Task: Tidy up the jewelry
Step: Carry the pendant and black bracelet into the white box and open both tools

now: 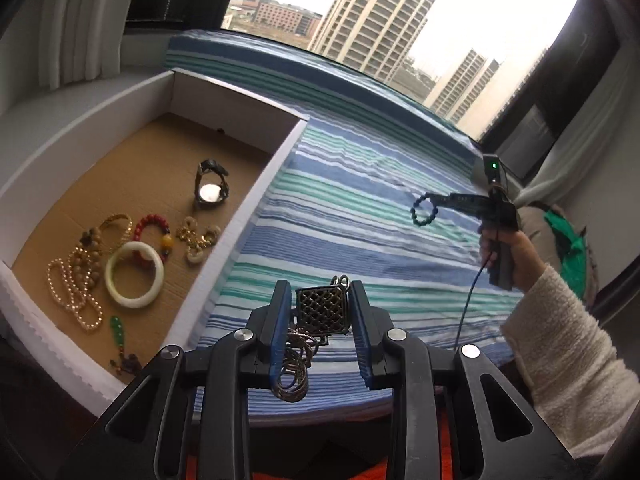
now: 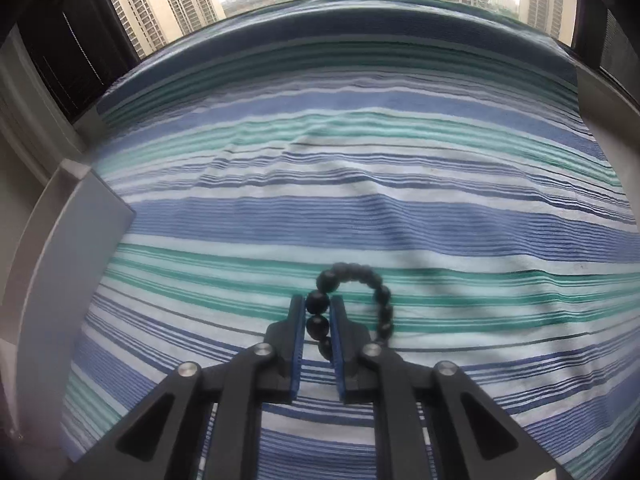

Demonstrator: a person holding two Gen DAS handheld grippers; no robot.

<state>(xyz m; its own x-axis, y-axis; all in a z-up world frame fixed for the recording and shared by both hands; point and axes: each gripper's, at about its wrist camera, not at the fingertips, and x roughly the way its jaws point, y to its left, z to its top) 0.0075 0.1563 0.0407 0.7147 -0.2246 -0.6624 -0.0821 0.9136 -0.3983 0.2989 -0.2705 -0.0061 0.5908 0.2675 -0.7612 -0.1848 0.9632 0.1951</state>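
No words, brand names, numbers or signs to read anywhere. Nothing written on the white box (image 1: 256,184), on the striped sheet (image 2: 360,184), or on the tall buildings (image 1: 380,12) far off outside the window. Only a small green light (image 1: 494,165) glowing on the far right, with no letters beside it.

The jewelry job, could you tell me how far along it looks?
Mostly done: the box already holds the watch, jade bangle, pearls and other pieces. In hand: the left gripper grips a metal pendant; the right gripper clamps a dark bead bracelet. Both remain to be boxed.
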